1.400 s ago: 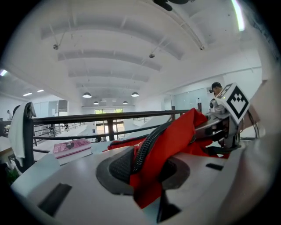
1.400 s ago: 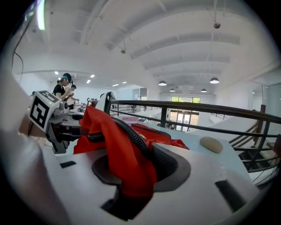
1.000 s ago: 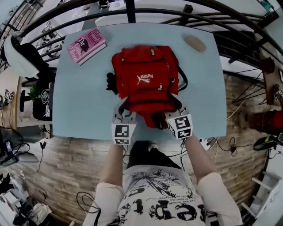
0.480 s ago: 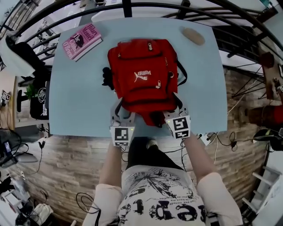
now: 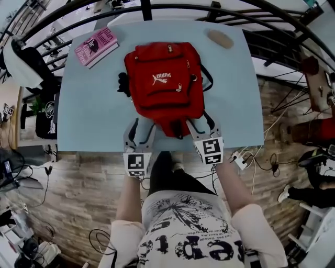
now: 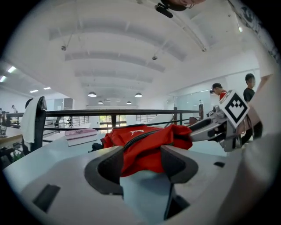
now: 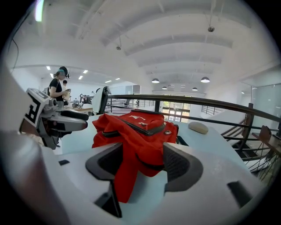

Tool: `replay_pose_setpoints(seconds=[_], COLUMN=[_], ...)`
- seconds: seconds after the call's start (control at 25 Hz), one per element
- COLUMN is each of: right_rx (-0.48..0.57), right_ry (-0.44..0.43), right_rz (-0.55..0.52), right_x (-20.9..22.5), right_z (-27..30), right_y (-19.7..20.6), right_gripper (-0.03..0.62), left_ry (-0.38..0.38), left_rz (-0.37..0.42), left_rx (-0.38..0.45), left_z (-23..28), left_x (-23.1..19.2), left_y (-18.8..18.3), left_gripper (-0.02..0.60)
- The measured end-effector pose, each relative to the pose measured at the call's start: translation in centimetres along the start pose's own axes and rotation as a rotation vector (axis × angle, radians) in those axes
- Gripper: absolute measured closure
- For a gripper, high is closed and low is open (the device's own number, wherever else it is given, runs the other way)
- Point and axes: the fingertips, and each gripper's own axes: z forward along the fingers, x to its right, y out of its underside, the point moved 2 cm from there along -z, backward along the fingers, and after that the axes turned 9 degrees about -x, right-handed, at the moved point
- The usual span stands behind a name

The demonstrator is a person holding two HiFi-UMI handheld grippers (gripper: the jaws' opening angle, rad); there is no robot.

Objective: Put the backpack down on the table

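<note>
left gripper [image 5: 140, 131], right gripper [image 5: 201, 128] are opening, red fabric loose between jaws | backpack [image 5: 165, 86] is lying lengthwise away from them, top nearest | soft, boxy

A pink book [image 5: 96, 46] is laid flat on the far left corner of the table [image 5: 84, 120]. A light brown oval lump [image 5: 219, 38] is set at the far right corner, well apart from the book. A black railing [image 5: 172, 8] is seen just behind both. A chair [image 5: 39, 68] draped with a white cloth [image 5: 15, 65] is parked at the left. The floor [image 5: 78, 183] is made of wooden boards, and a white plug strip [image 5: 239, 159] with wires is left on it. Round lamps [image 6: 92, 94] are hung from the ceiling. A person in a cap [image 6: 216, 90] and another person [image 6: 250, 83] are seen far off.
</note>
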Motion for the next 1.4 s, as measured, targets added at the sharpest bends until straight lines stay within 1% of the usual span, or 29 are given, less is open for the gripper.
replay_pose_setpoints(seconds=[0.04, 0.08, 0.12, 0.16, 0.2, 0.28, 0.32, 0.36, 0.48, 0.6, 0.72, 0.84, 0.92, 1.04, 1.16, 1.4], right_rx=[0.005, 0.012, 0.021, 0.03, 0.041, 0.07, 0.087, 0.104, 0.158, 0.204, 0.26, 0.317, 0.346, 0.382, 0.4, 0.409], right_ry=[-0.002, -0.007, -0.011, -0.012, -0.009, 0.007, 0.016, 0.022, 0.029, 0.032, 0.018, 0.005, -0.002, 0.001, -0.005, -0.023], right_rz=[0.006, 0.013, 0.02, 0.028, 0.038, 0.055, 0.06, 0.063, 0.069, 0.071, 0.064, 0.045, 0.037, 0.009, -0.005, 0.011], right_x=[-0.3, -0.6, -0.9, -1.1, -1.1, -1.0, -1.0, -0.9, -1.0, -1.1, -1.4, -1.7, -1.9, -2.2, -2.4, -2.4], right_z=[-0.7, -1.5, -2.3, -3.1, -3.9, -5.3, -5.9, -6.5, -8.3, -10.1, -12.2, -14.3, -15.6, -17.1, -18.1, -18.7], right_y=[-0.1, -0.1, -0.2, -0.4, -0.6, -1.3, -1.7, -2.2, -3.8, -5.4, -7.6, -10.0, -11.4, -12.9, -13.5, -13.6], right_gripper=[0.33, 0.33, 0.338, 0.358, 0.383, 0.404, 0.415, 0.441, 0.524, 0.6, 0.6, 0.6, 0.6, 0.602, 0.602, 0.603], left_ry=[-0.003, -0.013, -0.024, -0.03, -0.029, -0.02, -0.015, -0.011, 0.001, 0.037, 0.053, 0.074, 0.075, 0.042, 0.023, 0.025], left_rz=[-0.012, -0.025, -0.035, -0.039, -0.037, -0.019, -0.01, -0.007, -0.02, -0.047, -0.058, -0.057, -0.037, 0.007, 0.036, 0.044], left_rx=[0.009, 0.023, 0.037, 0.047, 0.051, 0.065, 0.077, 0.084, 0.083, 0.093, 0.122, 0.171, 0.204, 0.234, 0.25, 0.254], left_z=[-0.7, -1.4, -2.2, -3.0, -3.7, -5.0, -5.7, -6.3, -7.6, -8.9, -10.3, -11.7, -12.7, -13.9, -14.9, -15.9], left_x=[0.2, 0.4, 0.6, 1.0, 1.4, 2.4, 2.8, 3.1, 3.7, 4.7, 5.4, 6.2, 6.6, 6.8, 6.9, 7.2], left_y=[-0.3, -0.8, -1.3, -1.8, -2.2, -3.2, -3.8, -4.3, -5.8, -8.3, -11.1, -13.9, -15.5, -17.5, -18.7, -20.0], left_gripper=[0.329, 0.358, 0.4, 0.457, 0.486, 0.531, 0.541, 0.549, 0.563, 0.569, 0.571, 0.571, 0.571, 0.571, 0.572, 0.572])
